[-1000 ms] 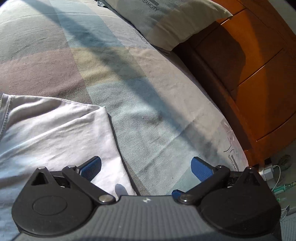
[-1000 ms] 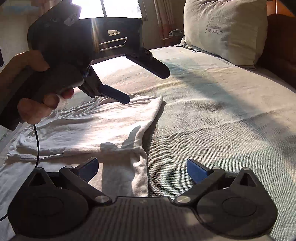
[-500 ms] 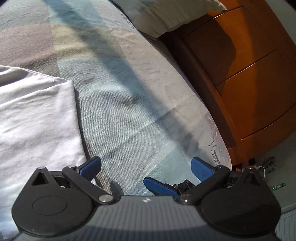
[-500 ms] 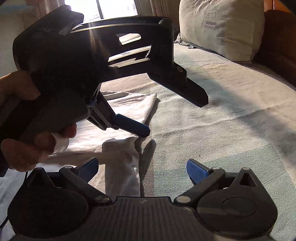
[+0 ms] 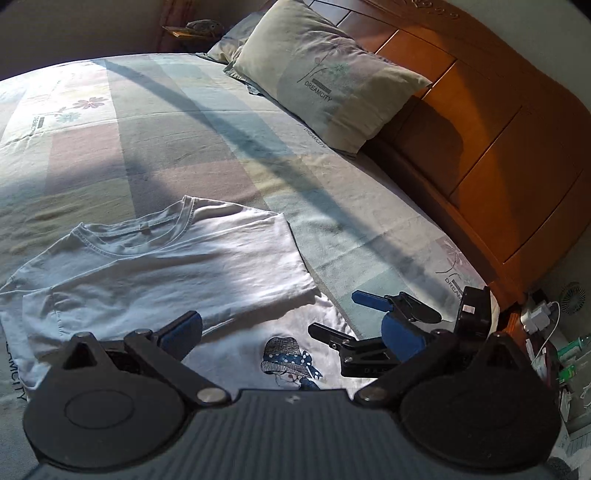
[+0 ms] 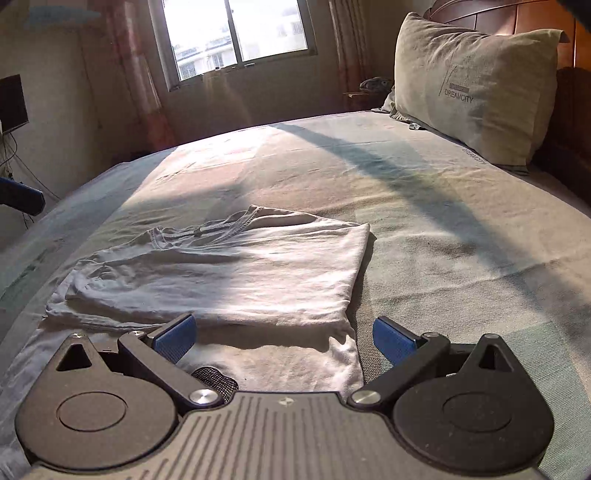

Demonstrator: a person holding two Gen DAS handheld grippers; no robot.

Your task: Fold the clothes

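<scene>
Left gripper (image 5: 291, 328) jaws wide apart, nothing between the blue pads (image 5: 183, 329), hovering over the lower part of the shirt (image 5: 177, 273). Right gripper (image 6: 284, 334) also spread wide, empty, pads either side of the shirt's near right corner, held above it, not touching.

In left view the right gripper (image 5: 365, 317) shows at lower right, just past the shirt's right edge, 2 fingers apart, 1 blue pad up, 1 dark finger lower. In right view only a dark blue tip of the left gripper (image 6: 20, 197) pokes in at far left edge, above the bed side.

Shirt is white, lying flat on the bed (image 5: 332, 206), collar (image 5: 155, 230) away from the grippers. Its right side is folded over, giving a straight edge on the right; left sleeve bunched at left. Folded part lies on top of the lower layer, which sticks out toward the grippers. Print on the lower front (image 5: 291, 360): figure in a dark hat with dotted blue ribbon, partly hidden by the left gripper body. Same print is a dark patch right by the right gripper body in right view.

Bed cover is pale checked blocks, with a long shadow stripe across it. Pillow (image 5: 328, 74) marked DREAMCITY leans at the wooden headboard (image 5: 517, 147), well apart from the shirt. Window (image 6: 236, 33) with curtains beyond the bed, sunlight coming in
</scene>
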